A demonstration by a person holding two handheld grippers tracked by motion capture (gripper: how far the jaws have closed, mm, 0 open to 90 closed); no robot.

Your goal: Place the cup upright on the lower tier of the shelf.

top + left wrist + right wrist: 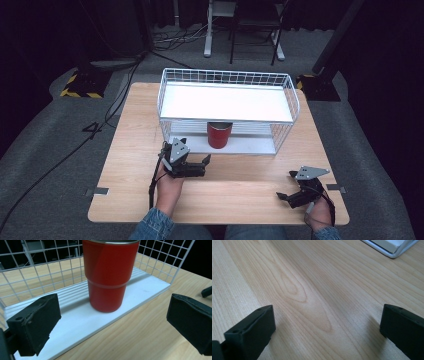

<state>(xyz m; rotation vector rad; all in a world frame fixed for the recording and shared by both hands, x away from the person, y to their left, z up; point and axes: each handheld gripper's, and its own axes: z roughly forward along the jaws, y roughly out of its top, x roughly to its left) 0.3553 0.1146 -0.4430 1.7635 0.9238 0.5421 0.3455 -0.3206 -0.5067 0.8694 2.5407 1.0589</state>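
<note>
Where the light wood desk (135, 150) meets the grey carpet (45, 150), I see black cables trailing left, with dark curtains and chair legs at the far end. A white wire rack (227, 107) stands at the desk's far middle; a red tumbler (219, 135) sits upright on its lower shelf, its top hidden by the upper shelf. My left hand-held gripper (206, 161) is near the tumbler, jaws spread wide, empty. My right hand-held gripper (283, 197) rests at the near right, jaws apart over bare wood. Both forearms are cut off by the near edge.
</note>
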